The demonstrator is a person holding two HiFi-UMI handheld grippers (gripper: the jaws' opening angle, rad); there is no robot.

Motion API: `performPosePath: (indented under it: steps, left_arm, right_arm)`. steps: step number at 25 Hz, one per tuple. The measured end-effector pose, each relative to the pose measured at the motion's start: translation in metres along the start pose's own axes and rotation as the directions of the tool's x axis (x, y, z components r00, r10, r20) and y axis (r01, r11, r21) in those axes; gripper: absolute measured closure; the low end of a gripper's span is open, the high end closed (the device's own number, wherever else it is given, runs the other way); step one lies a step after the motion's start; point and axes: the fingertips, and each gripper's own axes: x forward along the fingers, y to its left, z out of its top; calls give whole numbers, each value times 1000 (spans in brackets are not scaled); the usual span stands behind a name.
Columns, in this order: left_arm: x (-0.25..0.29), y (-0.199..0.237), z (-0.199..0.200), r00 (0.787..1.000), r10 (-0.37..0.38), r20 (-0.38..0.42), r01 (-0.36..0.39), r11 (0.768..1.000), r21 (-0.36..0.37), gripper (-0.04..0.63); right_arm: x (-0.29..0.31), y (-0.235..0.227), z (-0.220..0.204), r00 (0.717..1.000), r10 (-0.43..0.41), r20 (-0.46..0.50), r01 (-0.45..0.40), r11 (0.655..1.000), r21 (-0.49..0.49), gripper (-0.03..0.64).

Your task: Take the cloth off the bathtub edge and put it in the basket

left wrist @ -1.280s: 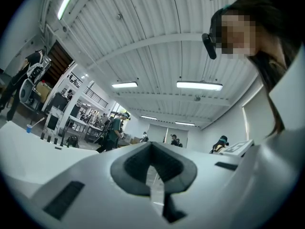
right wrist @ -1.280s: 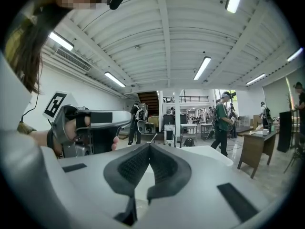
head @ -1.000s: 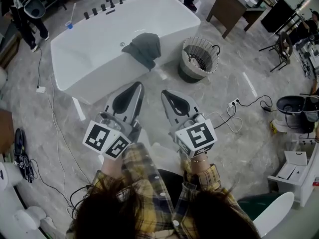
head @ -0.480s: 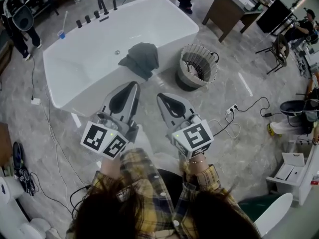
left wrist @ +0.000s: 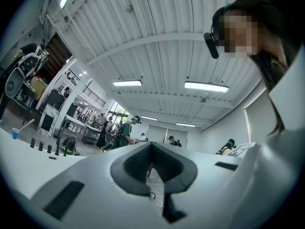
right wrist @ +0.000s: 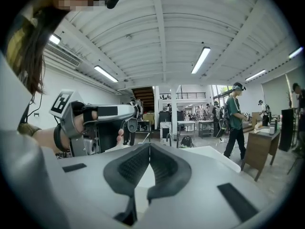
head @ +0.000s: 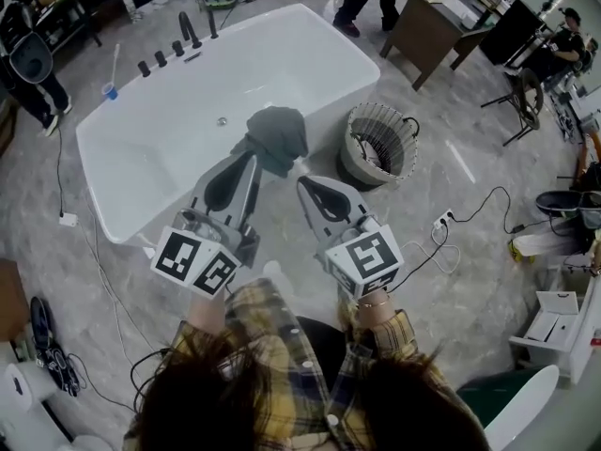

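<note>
Your crumpled dark grey cloth (head: 274, 137) drapes over the white bathtub's (head: 310, 54) near rim. Your left gripper (head: 253, 157) and right gripper (head: 303, 183) are both pressed together, empty.

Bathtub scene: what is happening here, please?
A person stands before a white bathtub with tongs in each hand. A gray cloth hangs over the bathtub's near edge, and a basket stands right of it. The left tongs and the right tongs are both shut and empty, pointing toward the cloth. Nothing has been picked up yet.
</note>
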Motion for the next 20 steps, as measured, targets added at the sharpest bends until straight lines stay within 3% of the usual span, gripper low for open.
performPosePath:
  steps: [10,20]
  left_arm:
    - [8,49,-2,999,-11,-49,13,1000,23,578]
    - [23,97,-17,996,58,-65,-59,998,-3,578]
  right_arm:
    - [62,-7,-1,1000,-15,-7,15,999,36,601]
    - [102,-41,-20,998,-2,-67,6,998,58,601]
